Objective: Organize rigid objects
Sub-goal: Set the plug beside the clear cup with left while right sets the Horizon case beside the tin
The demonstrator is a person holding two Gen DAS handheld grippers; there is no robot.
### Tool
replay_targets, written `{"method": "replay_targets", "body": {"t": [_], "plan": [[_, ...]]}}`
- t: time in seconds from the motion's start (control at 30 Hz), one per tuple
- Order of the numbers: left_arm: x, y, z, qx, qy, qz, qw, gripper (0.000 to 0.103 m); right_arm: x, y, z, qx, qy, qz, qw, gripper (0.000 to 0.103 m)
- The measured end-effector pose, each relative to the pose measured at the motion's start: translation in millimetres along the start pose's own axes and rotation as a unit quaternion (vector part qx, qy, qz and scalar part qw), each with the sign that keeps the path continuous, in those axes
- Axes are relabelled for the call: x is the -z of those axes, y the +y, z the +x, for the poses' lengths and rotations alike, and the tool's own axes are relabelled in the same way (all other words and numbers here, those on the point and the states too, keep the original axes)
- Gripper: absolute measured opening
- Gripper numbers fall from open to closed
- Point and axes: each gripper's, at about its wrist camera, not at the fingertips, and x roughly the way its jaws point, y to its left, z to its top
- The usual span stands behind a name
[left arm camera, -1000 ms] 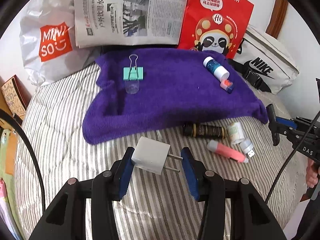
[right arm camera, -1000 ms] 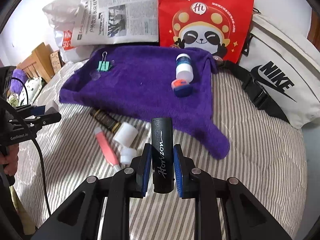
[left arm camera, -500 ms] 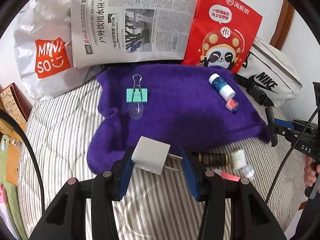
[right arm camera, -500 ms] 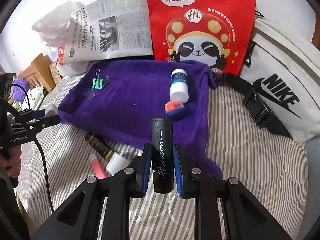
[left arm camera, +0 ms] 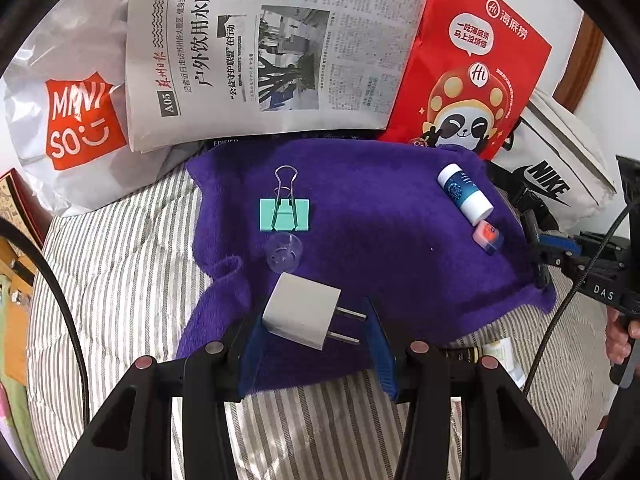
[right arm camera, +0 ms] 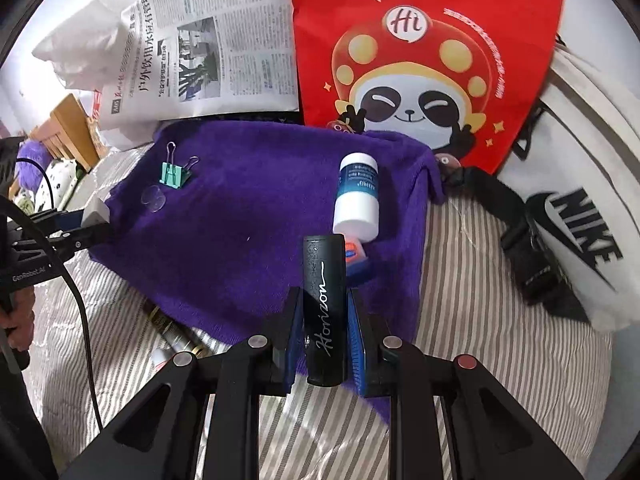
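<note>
My left gripper (left arm camera: 316,320) is shut on a white plug adapter (left arm camera: 300,310), held over the near left edge of the purple towel (left arm camera: 380,232). My right gripper (right arm camera: 324,320) is shut on a black tube marked Horizon (right arm camera: 325,304), over the towel's near right part. On the towel lie a green binder clip (left arm camera: 285,210), a clear suction cup (left arm camera: 284,254), a white and blue bottle (right arm camera: 358,196) and a small orange and blue piece (left arm camera: 487,236).
A dark gold-banded tube (right arm camera: 172,330) and a white tube (left arm camera: 502,354) lie on the striped bed by the towel's near edge. A newspaper (left arm camera: 272,48), a red panda bag (right arm camera: 428,60), a Miniso bag (left arm camera: 68,112) and a Nike bag (right arm camera: 576,216) stand behind.
Both grippers have moved forward toward the towel with their objects held. The loose tubes on the bed have slipped mostly below the grippers.
</note>
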Motion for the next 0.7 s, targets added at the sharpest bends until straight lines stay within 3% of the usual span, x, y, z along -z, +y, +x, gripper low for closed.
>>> {"method": "replay_targets", "body": {"t": [0.33,0.7], "plan": [[-3,6,18,0.007,0.012,-0.009,0.9999,0.045,-3,16,30,0.018,0.032,-0.052,0.998,0.022],[-4,7,26,0.007,0.022,-0.009,0.9997,0.045,-4,25,49,0.001,0.051,-0.074,0.996,0.022]]}}
